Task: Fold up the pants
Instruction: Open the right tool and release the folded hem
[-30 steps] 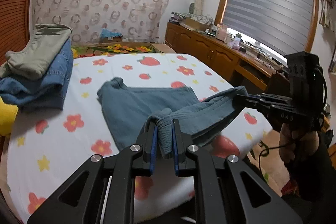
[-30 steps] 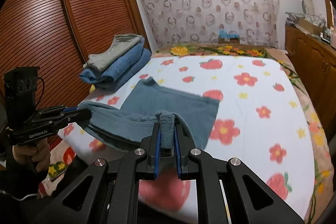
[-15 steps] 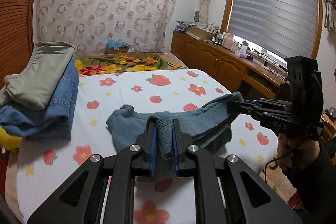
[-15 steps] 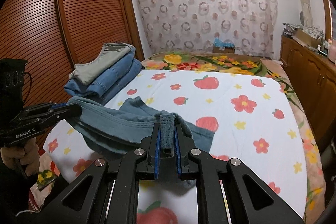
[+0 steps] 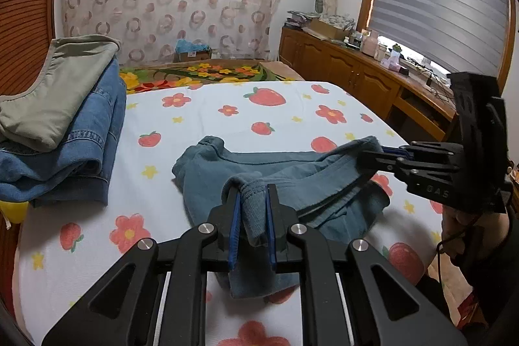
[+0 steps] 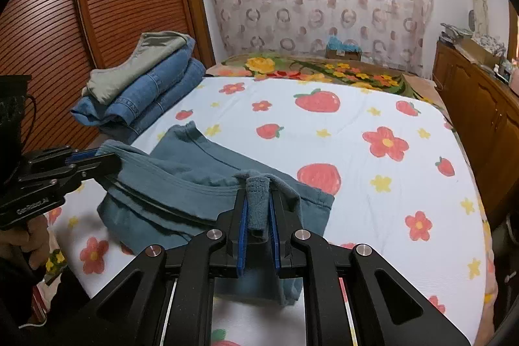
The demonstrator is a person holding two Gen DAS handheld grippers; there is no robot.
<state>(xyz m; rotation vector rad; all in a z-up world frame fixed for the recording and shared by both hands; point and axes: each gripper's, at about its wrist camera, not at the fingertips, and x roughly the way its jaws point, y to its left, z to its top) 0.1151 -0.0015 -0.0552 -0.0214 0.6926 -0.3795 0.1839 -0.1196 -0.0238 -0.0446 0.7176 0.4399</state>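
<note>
A pair of teal-blue pants (image 5: pixel 292 171) lies partly on the bed with its near edge lifted between my two grippers. My left gripper (image 5: pixel 253 200) is shut on one corner of the near edge. My right gripper (image 6: pixel 258 200) is shut on the other corner; it also shows in the left wrist view (image 5: pixel 376 151). The left gripper shows in the right wrist view (image 6: pixel 107 158). The far part of the pants (image 6: pixel 194 148) rests flat on the sheet, and the lifted edge sags between the grippers.
The bed (image 5: pixel 227 93) has a white sheet with strawberries and flowers. A stack of folded jeans and a grey-green garment (image 5: pixel 58 119) sits at its left side, by a wooden wardrobe (image 6: pixel 65 21). A wooden cabinet (image 5: pixel 356 77) runs along the right under the window.
Both grippers have carried the held edge forward over the pants toward the far end and lowered slightly. The pants now lie bunched and doubled over farther up the bed.
</note>
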